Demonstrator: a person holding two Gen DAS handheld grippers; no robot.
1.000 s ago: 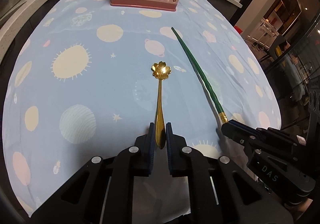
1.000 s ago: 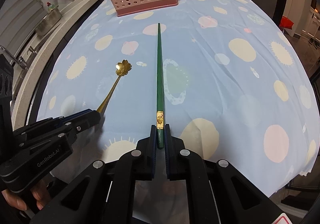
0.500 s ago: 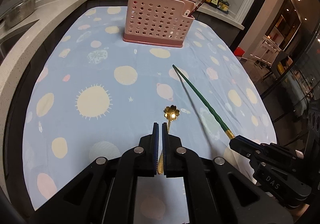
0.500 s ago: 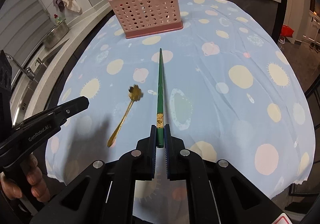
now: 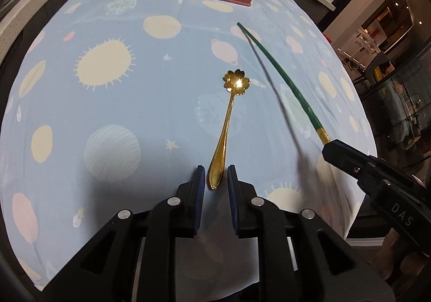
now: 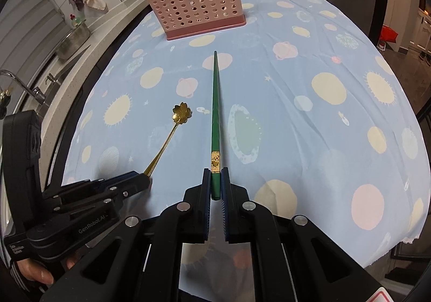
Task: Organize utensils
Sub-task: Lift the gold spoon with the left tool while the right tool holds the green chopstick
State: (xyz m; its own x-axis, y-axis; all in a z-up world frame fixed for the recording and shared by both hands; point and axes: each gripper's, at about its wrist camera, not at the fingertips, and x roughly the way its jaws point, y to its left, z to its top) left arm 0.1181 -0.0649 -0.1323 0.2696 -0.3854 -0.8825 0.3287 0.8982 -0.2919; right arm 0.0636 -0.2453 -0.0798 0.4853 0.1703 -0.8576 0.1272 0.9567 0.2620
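Left gripper point(image 5: 214, 176) parted around gold flower spoon point(image 5: 229, 124) handle, not clamping. Right gripper point(image 6: 215, 183) pinching green chopstick point(image 6: 215, 113) butt. Likely light, stiff, slippery; better gripped by thick ends.

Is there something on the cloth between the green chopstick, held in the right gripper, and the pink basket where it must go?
Nothing visible. Beyond the tip of the green chopstick, only bare tablecloth lies before the pink basket. The gold spoon is off to the left, outside that path.

Left hand-held gripper point(image 5: 215, 176) open w/ gold spoon point(image 5: 227, 124) handle btwn fingers
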